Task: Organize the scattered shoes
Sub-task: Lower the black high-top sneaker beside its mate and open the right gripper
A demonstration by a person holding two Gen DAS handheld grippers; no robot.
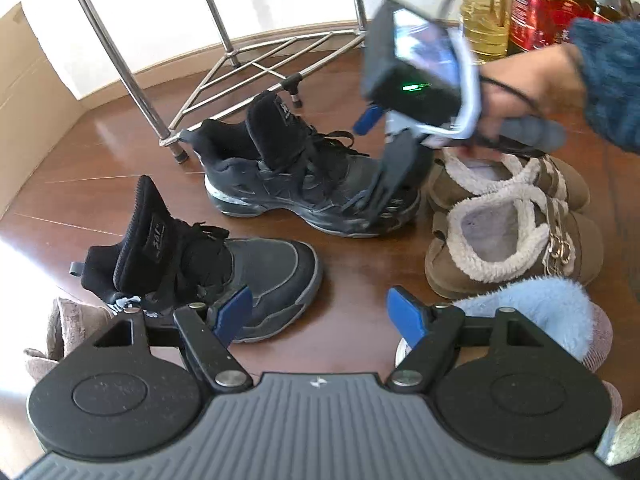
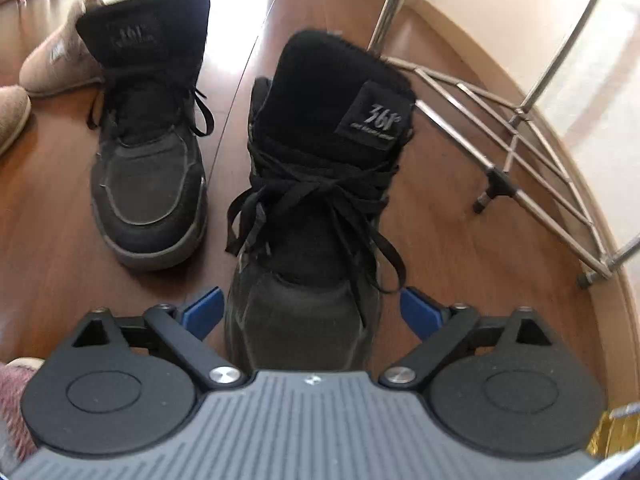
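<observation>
Right gripper point(image 2: 310, 310) straddling the toe of a black high-top sneaker point(image 2: 320, 200), fingers apart and not yet clamped.

This sneaker stands on the wooden floor point(image 2: 440, 240) just beside the chrome shoe rack point(image 2: 520, 128); its mate, the second black sneaker point(image 2: 148, 152), sits on the side away from the rack, near tan slippers point(image 2: 56, 64). To do the grasp well, I would push deeper past the soft toe so the pads bite the firmer sides, keep clear of the loose laces, then close squarely. The left gripper point(image 1: 320, 316) hovers open over bare floor, farther from the rack, with brown fleece-lined shoes point(image 1: 512, 240) and a blue fluffy slipper point(image 1: 532, 312) close by.
</observation>
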